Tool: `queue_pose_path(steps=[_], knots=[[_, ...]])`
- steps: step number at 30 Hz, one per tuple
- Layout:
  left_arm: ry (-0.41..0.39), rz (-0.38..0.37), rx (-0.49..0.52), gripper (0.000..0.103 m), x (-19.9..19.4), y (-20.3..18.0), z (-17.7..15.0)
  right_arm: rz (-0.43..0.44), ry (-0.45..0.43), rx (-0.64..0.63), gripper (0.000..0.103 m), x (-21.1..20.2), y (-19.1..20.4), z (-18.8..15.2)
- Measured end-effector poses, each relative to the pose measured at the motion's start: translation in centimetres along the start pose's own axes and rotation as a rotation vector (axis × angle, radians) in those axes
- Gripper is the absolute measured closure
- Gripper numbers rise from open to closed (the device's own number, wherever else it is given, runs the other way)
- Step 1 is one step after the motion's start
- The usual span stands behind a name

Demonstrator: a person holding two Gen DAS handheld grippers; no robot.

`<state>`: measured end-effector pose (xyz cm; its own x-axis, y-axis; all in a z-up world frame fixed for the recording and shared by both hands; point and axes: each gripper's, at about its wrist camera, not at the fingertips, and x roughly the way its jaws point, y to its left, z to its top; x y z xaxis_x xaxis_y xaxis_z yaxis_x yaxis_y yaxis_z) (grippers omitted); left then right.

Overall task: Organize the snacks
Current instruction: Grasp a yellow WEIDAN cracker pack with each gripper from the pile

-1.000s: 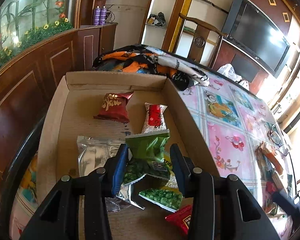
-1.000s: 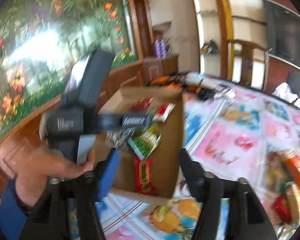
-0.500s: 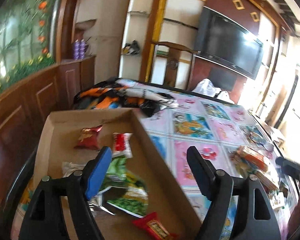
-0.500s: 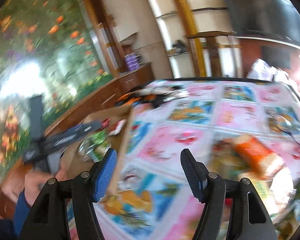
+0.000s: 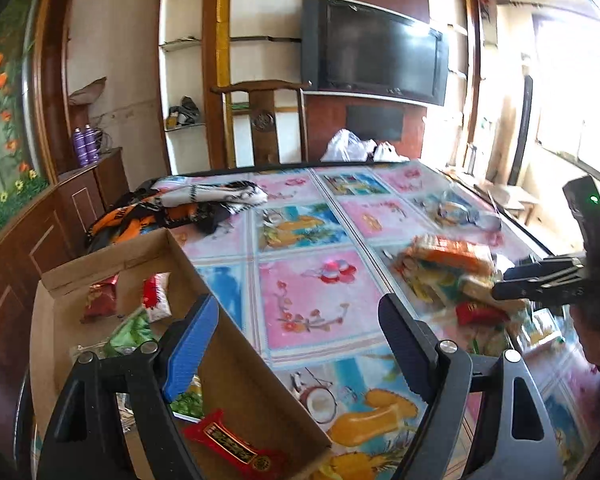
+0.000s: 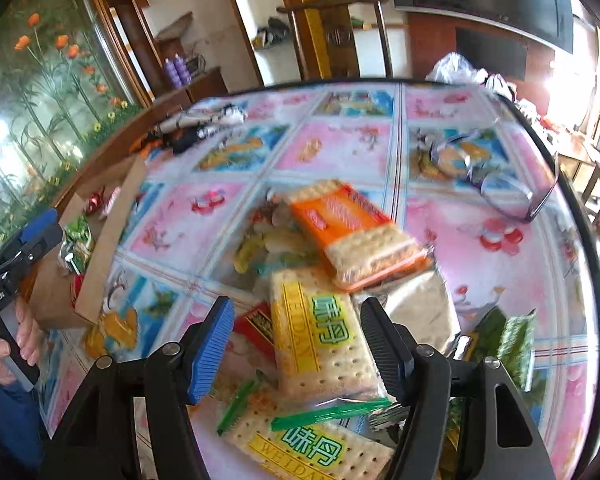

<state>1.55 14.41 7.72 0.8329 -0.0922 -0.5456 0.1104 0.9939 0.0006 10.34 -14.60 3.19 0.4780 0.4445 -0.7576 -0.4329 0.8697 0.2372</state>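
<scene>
A cardboard box [image 5: 236, 376] at the table's left holds several snack packets: red ones [image 5: 100, 300], a green one [image 5: 130, 334] and a red bar [image 5: 232, 446]. My left gripper [image 5: 296, 350] is open and empty above the box's right wall. My right gripper [image 6: 300, 346] is open, hovering over a yellow cracker pack [image 6: 324, 336] in a snack pile on the table. An orange cracker pack [image 6: 356, 232] lies just beyond it. The pile [image 5: 452, 276] and the right gripper [image 5: 540, 280] show at the right of the left wrist view. The box [image 6: 100, 248] shows at the left of the right wrist view.
A flowered tablecloth [image 5: 312, 300] covers the table. Crumpled orange and black cloth [image 5: 188, 208] lies at the far left behind the box. Eyeglasses [image 6: 500, 184] lie at the far right. A wooden chair [image 5: 264, 120] stands behind the table. A green packet [image 6: 516, 340] lies right of the pile.
My left gripper let go of the green packet in the box, opened wide and swung right over the box wall. My right gripper swung from the box to over the snack pile.
</scene>
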Motion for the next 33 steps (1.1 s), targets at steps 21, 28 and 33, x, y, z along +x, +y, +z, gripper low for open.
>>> queue_pose_path(steps=[21,28,33], knots=[[0.118,-0.412,0.144,0.021,0.1,-8.2,-1.0,0.26,-0.179,0.041,0.053,-4.6,0.1,-0.1],[0.216,-0.512,0.544,0.021,1.6,-20.0,-2.4,0.233,-0.3,0.254,0.053,-8.0,-5.8,0.0],[0.307,-0.528,0.673,0.021,5.0,-23.3,-2.7,0.237,-0.336,0.324,0.053,-9.3,-7.5,0.2]])
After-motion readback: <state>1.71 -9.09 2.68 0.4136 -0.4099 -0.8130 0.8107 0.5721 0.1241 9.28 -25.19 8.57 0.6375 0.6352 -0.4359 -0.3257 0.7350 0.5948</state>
